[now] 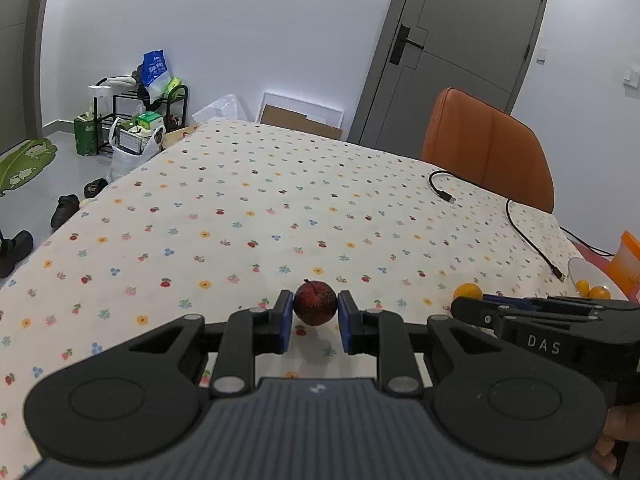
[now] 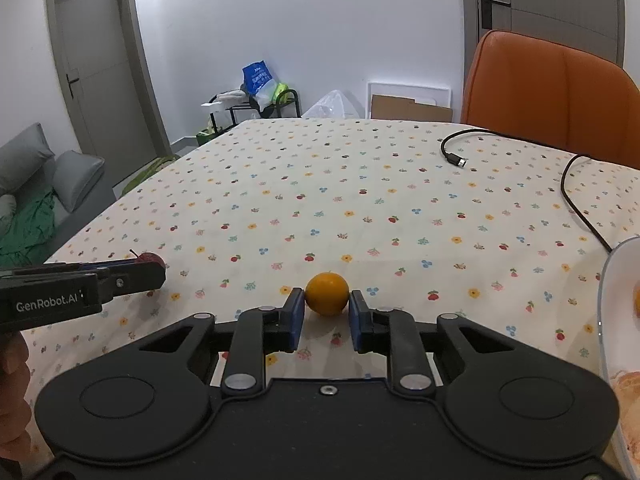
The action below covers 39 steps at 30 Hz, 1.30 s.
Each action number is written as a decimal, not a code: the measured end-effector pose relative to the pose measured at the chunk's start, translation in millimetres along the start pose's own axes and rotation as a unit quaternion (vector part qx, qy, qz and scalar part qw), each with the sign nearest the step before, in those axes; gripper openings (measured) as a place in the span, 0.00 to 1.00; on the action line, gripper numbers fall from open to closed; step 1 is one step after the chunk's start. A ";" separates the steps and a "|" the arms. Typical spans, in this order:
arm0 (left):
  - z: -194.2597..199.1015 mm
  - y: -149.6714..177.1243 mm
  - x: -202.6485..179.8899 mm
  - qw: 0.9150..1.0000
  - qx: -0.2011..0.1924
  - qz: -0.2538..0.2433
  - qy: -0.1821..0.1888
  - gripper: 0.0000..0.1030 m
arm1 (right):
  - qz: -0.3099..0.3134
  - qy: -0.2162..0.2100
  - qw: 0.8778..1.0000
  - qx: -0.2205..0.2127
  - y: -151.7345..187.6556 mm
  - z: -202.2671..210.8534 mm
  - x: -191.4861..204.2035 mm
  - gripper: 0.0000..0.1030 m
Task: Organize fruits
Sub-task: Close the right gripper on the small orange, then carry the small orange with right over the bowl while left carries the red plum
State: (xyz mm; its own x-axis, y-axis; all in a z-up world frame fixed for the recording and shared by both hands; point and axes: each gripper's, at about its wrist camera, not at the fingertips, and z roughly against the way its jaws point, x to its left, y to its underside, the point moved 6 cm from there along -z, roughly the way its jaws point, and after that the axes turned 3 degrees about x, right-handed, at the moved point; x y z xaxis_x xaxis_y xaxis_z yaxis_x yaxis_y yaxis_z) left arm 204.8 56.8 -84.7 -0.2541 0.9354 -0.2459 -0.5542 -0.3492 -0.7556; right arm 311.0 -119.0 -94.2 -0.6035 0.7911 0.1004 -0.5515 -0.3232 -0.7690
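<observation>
A dark red round fruit with a stem (image 1: 315, 306) sits between the blue pads of my left gripper (image 1: 316, 296), and both pads press its sides just above the flowered tablecloth (image 1: 280, 200). A smooth orange fruit (image 2: 327, 296) is held the same way in my right gripper (image 2: 326, 294). The two grippers are side by side near the table's front edge. In the right wrist view the left gripper (image 2: 156, 272) shows at the left with the red fruit (image 2: 150, 258) peeking over it. The right gripper (image 1: 460, 308) and its orange fruit (image 1: 468, 291) show in the left wrist view.
A white bowl (image 1: 576, 266) with small orange fruits (image 1: 599, 293) stands at the right, its rim (image 2: 604, 292) close to my right gripper. An orange container (image 1: 628, 256) is behind it. A black cable (image 2: 452, 152) lies across the far right. An orange chair (image 2: 552, 92) stands beyond the table.
</observation>
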 end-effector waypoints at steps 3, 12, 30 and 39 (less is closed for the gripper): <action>2.1 -0.6 -2.6 1.000 -0.003 -0.003 0.001 0.22 | -0.005 0.003 1.000 -0.008 0.1 8.0 -3.2 0.21; 6.4 -2.2 -23.5 1.000 -0.007 -0.016 0.018 0.22 | -0.016 0.011 0.999 -0.031 3.3 37.2 -15.0 0.21; 6.8 -7.5 -89.3 0.995 -0.014 -0.070 0.063 0.22 | -0.062 0.056 0.993 -0.082 13.2 91.2 -63.8 0.21; 1.9 -2.0 -122.0 0.992 -0.008 -0.096 0.077 0.22 | -0.084 0.081 0.988 -0.097 20.1 111.4 -94.8 0.21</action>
State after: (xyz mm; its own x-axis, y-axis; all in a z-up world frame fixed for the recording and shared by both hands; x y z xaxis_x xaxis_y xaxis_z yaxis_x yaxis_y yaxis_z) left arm 235.4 -56.7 -52.0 -0.0207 0.9824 -0.1856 -0.5676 -0.1644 -0.8068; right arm 293.0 -258.3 -48.9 -0.4041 0.9027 0.1478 -0.5058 -0.0858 -0.8584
